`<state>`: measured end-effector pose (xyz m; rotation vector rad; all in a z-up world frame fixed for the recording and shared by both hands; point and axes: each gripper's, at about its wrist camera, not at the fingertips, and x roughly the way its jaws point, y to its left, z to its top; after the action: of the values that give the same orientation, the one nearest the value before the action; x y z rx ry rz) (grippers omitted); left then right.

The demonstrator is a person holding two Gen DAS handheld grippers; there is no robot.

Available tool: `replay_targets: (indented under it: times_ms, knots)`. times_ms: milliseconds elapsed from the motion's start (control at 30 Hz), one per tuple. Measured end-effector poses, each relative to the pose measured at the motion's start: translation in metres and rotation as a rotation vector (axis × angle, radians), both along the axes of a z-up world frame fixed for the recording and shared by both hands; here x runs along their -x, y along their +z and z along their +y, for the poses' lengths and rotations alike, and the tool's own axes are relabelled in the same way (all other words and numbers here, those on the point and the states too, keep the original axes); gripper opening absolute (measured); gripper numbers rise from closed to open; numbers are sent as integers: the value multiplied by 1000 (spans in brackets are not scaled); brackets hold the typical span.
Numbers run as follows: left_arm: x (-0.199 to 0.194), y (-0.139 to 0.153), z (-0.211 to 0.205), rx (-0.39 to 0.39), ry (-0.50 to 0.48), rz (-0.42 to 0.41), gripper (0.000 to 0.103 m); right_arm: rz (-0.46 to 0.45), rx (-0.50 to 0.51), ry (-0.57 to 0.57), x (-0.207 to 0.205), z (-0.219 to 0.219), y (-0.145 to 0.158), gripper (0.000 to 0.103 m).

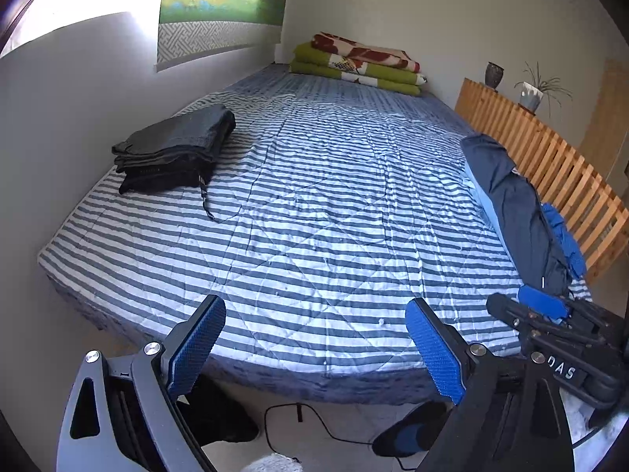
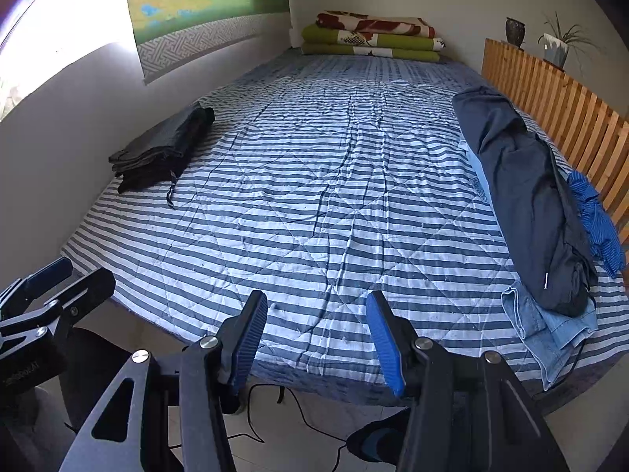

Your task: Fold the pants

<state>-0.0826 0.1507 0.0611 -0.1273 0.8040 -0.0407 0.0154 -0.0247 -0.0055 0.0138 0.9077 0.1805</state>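
A stack of folded black pants (image 1: 173, 149) (image 2: 161, 149) lies at the left edge of the striped bed (image 1: 314, 204) (image 2: 314, 196), with a drawstring trailing off it. At the right edge lies a loose pile: dark navy pants (image 1: 511, 204) (image 2: 523, 196) on top of light blue jeans (image 2: 550, 334), and beside them a blue striped garment (image 2: 597, 220). My left gripper (image 1: 318, 338) hangs open over the bed's near edge, with nothing between its blue pads. My right gripper (image 2: 316, 314) is also open with nothing in it, left of the pile.
Folded green and red blankets (image 1: 357, 67) lie at the far end of the bed. A wooden slatted rail (image 1: 550, 165) runs along the right side, with a vase and a potted plant (image 1: 530, 94) on it. On the floor below are a black cable (image 2: 298, 417) and a person's foot (image 1: 409, 428).
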Motion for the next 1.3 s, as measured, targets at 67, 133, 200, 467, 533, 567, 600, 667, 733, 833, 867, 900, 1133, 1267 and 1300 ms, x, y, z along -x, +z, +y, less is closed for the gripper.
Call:
replay_targets:
  times_ms: [67,133,200,467,533,567,600,667,733,833,867,900,1133,1267,1300]
  knots:
    - [-5,-1,6,0,13,0,95,2,10,3,1,3,-4,49]
    - [-7,-1,8,-11,25,0,95,4,19,6,1,6,-6,49]
    - [-8,-3,10,-16,31,1,95,6,19,10,1,9,-9,49]
    - [-12,-3,16,-20,41,1,95,9,21,5,-5,11,-10,49]
    - [-13,-2,16,-21,40,-1,95,9,19,4,-4,11,-10,49]
    - [-13,-3,14,-22,39,-1,95,10,18,4,-4,10,-11,49]
    - [-14,-3,14,-23,38,0,95,10,17,3,-5,10,-11,49]
    - [-14,-4,14,-25,35,1,95,12,17,2,-5,9,-12,49]
    - [-15,-5,13,-28,34,4,95,17,17,2,-6,8,-13,49]
    - [-15,-5,12,-30,37,5,95,20,16,3,-6,9,-13,49]
    - [-15,-6,12,-29,37,5,95,20,15,3,-7,9,-13,49]
    - [-16,-6,13,-29,38,5,95,20,14,4,-7,9,-13,49]
    - [-16,-7,13,-29,39,8,95,26,10,3,-7,9,-14,49]
    - [-15,-7,14,-28,40,8,95,27,6,0,-7,9,-14,49]
    - [-15,-7,15,-27,42,8,95,28,7,0,-7,9,-14,49]
